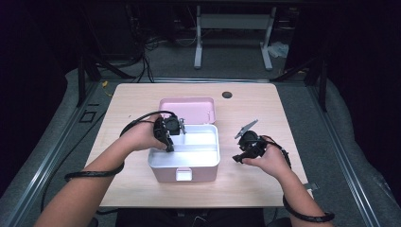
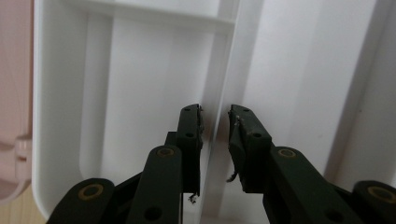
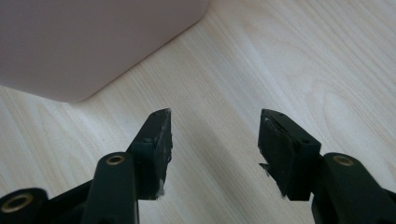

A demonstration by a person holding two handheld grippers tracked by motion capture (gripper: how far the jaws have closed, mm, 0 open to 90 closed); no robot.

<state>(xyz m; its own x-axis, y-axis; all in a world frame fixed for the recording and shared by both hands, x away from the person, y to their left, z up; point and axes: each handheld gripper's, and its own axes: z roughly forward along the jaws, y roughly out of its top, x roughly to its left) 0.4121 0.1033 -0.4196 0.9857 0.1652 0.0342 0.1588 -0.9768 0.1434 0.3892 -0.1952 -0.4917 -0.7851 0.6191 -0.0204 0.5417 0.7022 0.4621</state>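
Straddling the white tray's (image 2: 140, 70) divider wall (image 2: 219, 116), my left gripper (image 2: 215, 122) stands narrowly parted, pads not pressing.

Both grippers, the left gripper (image 1: 166, 135) and the right gripper (image 1: 246, 147), are black, with brass-ringed screws along their jaws. Black cables (image 1: 94, 173) loop around bare, sleeveless forearms.

I see the pink storage box (image 1: 184, 161) open near the table's centre, its white divided tray (image 2: 140, 70) seated inside, upright, latch at six o'clock. Its pink lid (image 1: 187, 110) lies flat, touching the box at twelve o'clock.
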